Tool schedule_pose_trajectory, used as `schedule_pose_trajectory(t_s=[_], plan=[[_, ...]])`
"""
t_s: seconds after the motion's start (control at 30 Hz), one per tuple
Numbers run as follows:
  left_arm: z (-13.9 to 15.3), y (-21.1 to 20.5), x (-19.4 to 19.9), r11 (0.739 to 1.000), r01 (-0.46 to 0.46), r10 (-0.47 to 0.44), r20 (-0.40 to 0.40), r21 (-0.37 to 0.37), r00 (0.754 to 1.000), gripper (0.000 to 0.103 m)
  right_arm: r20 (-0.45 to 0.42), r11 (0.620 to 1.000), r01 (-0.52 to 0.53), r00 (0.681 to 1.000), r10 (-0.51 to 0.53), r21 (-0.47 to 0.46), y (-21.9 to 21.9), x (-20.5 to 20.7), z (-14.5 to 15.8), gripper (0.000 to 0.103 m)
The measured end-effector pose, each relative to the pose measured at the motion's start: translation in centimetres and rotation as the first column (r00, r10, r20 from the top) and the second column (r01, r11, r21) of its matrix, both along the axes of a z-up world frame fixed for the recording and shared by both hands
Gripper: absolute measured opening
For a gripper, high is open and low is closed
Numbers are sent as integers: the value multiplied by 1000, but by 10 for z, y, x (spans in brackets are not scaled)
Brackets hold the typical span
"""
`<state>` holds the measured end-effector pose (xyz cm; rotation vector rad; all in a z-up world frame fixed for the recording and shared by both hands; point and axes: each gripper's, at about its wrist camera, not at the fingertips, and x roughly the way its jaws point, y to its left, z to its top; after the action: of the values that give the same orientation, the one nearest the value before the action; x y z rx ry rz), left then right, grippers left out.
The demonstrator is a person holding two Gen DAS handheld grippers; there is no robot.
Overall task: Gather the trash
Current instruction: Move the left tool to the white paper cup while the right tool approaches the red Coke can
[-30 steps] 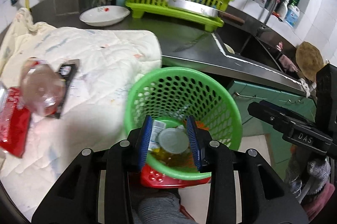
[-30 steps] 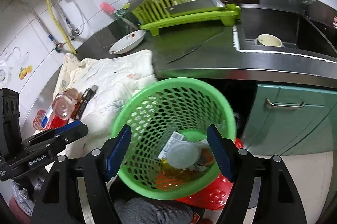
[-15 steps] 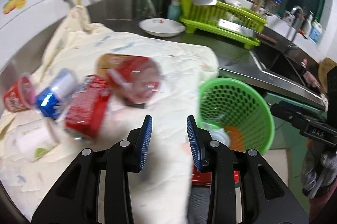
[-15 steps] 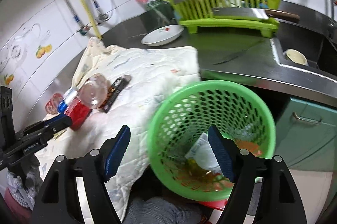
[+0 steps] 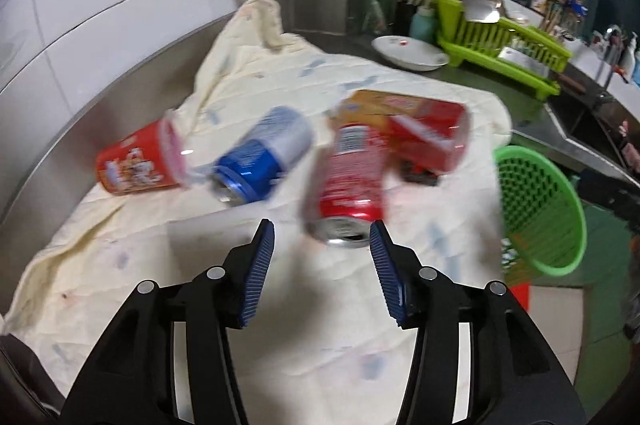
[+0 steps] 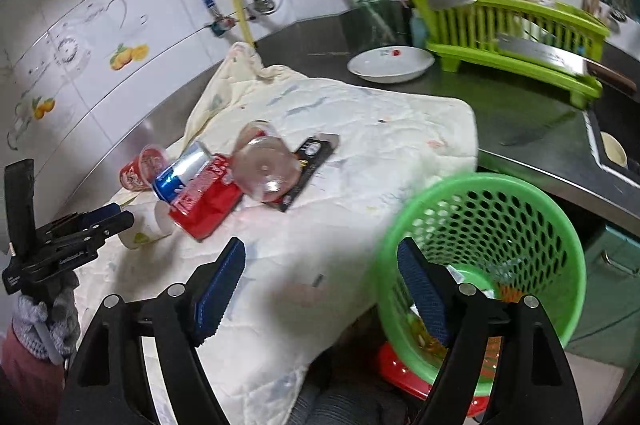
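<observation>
Cream quilted cloth (image 5: 132, 249) covers the steel bench (image 6: 520, 113) & carries the trash in a loose cluster. Left gripper (image 5: 322, 241) hangs over the cloth w/ its blue-padded fingers (image 5: 256, 265) opening, nothing between them; the red soda can (image 5: 352, 181) lies on its side just ahead of them, open end toward the camera, near the right-hand finger but apart from it. Beside it to the left lies a blue & silver can (image 5: 262, 155), then a red printed plastic cup (image 5: 138, 161) on its side. Behind the red can sits a red & orange snack packet w/ clear wrap (image 5: 412, 129); a flat black packet (image 6: 312, 161) lies under it, prob. a wrapper, blur makes it hard to read. A small white cup (image 6: 148, 225) lies near the left gripper's tip in the right wrist view.

Right gripper (image 6: 320, 277) has its fingers spread wide & opening, empty, over the cloth's front edge. Green perforated plastic basket (image 6: 560, 225) stands off the bench edge to the right, w/ trash already in its bottom; the right-hand finger overlaps its rim in view.

At the back: white shallow dish (image 6: 390, 65) & lime green dish rack (image 6: 516, 37).
</observation>
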<state>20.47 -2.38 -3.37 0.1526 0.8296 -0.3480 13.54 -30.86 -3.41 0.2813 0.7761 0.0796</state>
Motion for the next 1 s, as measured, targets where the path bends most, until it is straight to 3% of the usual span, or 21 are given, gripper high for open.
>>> schedule_pose_trajectory(t_s=[0.13,0.43,0.7,1.0], plan=[[-5,20,15,999,9,-9,-1,43,1000,64,-6,1000,-23,1000,23,-1,14,14,5,76],[-15,40,44,984,127,-126,-22,122,992,77,-23,995,-75,997,74,-63,38,48,17,77],[-31,44,53,968,231,-223,-88,96,971,82,-27,996,-75,997,73,-50,38,78,26,78],[-43,34,63,944,294,-277,-125,152,953,83,-55,991,-123,991,120,-61,47,111,32,80]])
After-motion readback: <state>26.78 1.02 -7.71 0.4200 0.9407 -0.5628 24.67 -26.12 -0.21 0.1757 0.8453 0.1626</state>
